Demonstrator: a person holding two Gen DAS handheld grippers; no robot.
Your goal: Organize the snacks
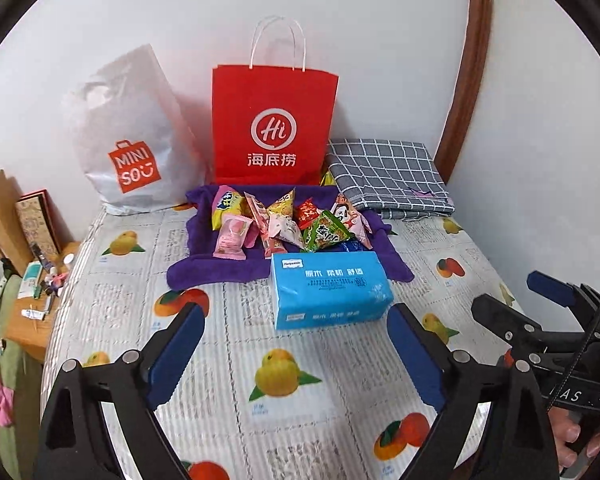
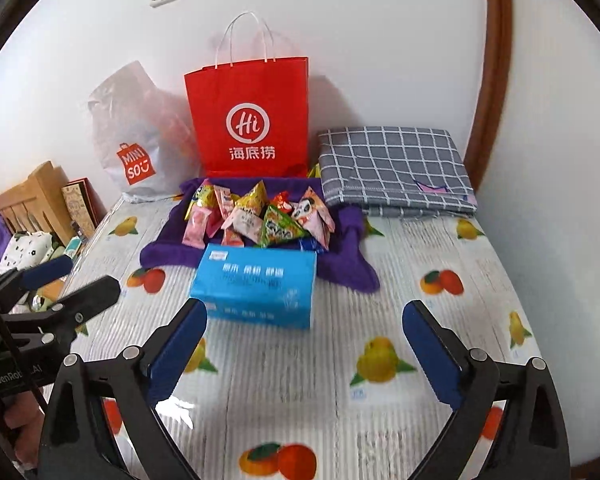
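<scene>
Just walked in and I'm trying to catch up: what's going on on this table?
A person holds two black grippers with blue pads, left gripper and right gripper, both open and empty above the fruit-print tablecloth. A pile of colourful snack packets lies untouched on a purple towel, behind a blue tissue pack. A red paper bag stands at the wall.

Two bags, one tissue pack, one purple towel, about nine snack packets.
</scene>
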